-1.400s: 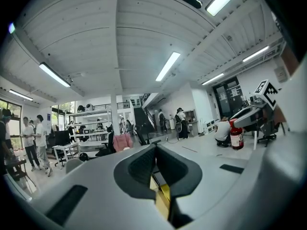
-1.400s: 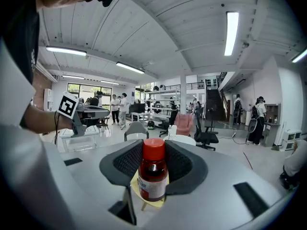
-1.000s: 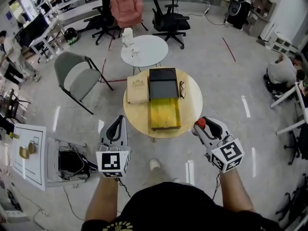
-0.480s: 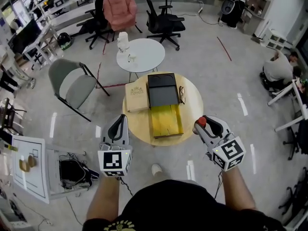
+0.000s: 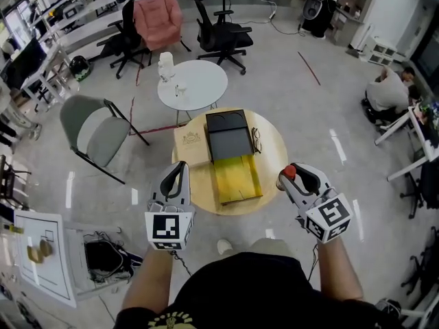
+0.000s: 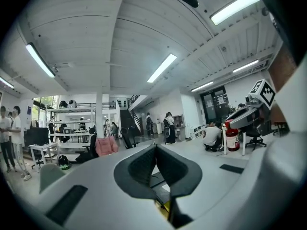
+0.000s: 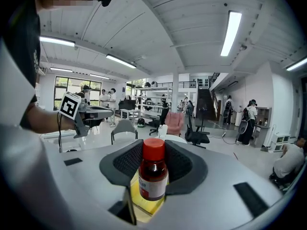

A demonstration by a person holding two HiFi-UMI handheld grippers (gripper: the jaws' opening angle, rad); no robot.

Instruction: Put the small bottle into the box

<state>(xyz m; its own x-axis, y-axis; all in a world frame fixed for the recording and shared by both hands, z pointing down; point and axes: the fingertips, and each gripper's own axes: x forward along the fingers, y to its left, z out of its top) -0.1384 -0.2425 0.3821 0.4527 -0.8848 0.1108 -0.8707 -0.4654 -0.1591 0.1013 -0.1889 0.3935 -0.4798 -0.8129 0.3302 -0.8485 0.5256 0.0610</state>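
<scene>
The small brown bottle [image 7: 153, 175] with a red cap stands upright between the jaws of my right gripper [image 7: 153, 164], which is shut on it. In the head view the bottle's cap [image 5: 289, 173] shows at the tip of that right gripper [image 5: 291, 181], just off the right rim of the round wooden table [image 5: 271, 163]. On the table lies a black box [image 5: 230, 136] with a yellow part [image 5: 236, 178] toward me. My left gripper [image 5: 180, 175] hovers by the table's near left edge. Seen from its own camera, the left gripper [image 6: 155, 152] is shut on nothing.
A tan box [image 5: 191, 144] lies left of the black one and a pair of glasses [image 5: 255, 140] to its right. Beyond stand a white round table [image 5: 193, 84], a grey folding chair [image 5: 92, 130], office chairs and a pink armchair [image 5: 157, 18]. A person [image 5: 388, 91] sits far right.
The round table has come closer beneath me as I step forward. Both grippers keep their pose, and the bottle stays held in the right one.
</scene>
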